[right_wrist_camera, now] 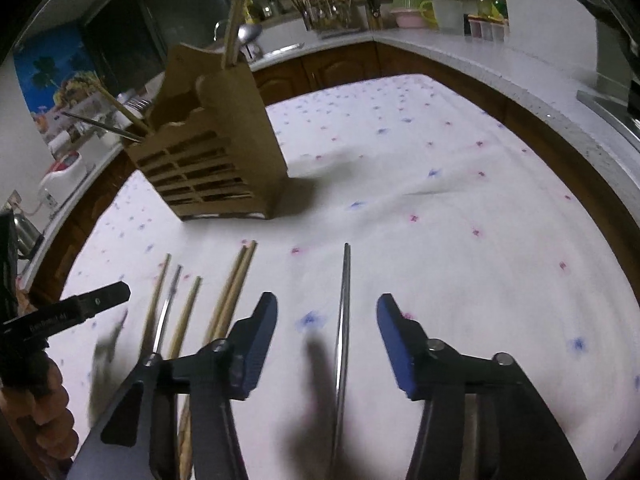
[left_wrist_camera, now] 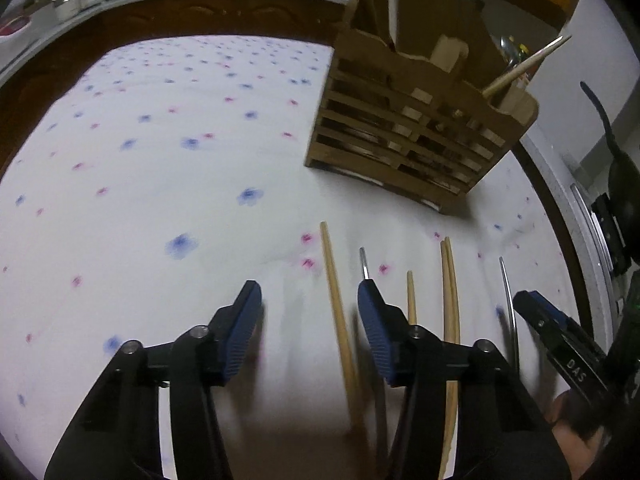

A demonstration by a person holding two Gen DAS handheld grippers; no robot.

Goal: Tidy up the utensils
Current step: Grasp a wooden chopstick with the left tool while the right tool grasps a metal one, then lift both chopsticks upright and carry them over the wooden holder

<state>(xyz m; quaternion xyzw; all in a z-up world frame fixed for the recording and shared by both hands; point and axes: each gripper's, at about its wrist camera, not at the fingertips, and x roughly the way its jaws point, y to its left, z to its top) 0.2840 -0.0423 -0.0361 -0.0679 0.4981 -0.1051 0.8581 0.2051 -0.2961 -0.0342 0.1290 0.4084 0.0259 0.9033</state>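
While both my grippers hang low over the flowered cloth [left_wrist_camera: 160,168], the whole thing turns on how each stick lies against my jaws. My left gripper [left_wrist_camera: 310,336] has a wooden chopstick [left_wrist_camera: 336,300] running straight up through the gap, its long axis along the line I point, nearer the right-hand pad than the left. The jaws stand partly apart and neither pad looks to be touching it, so nothing is held there. Just past that right-hand pad, a metal chopstick [left_wrist_camera: 363,262] pokes out, then a short wooden tip, then a pair of wooden chopsticks [left_wrist_camera: 450,300] lying together. My right gripper [right_wrist_camera: 327,344] straddles a second metal chopstick [right_wrist_camera: 344,320], which also lies lengthwise between the fingers, roughly centred, with daylight on both sides; half open, empty. So each hand has its own stick lined up and neither needs to cross over. Both wrists tilt steeply down toward the table. The slatted wooden holder [right_wrist_camera: 216,160] stands upright beyond the row, well apart from the loose sticks, with a few utensils already standing in its compartments. My call: close across each stick's width, then lift and carry toward that holder. Thin sticks flat on soft cloth may roll or slip out.
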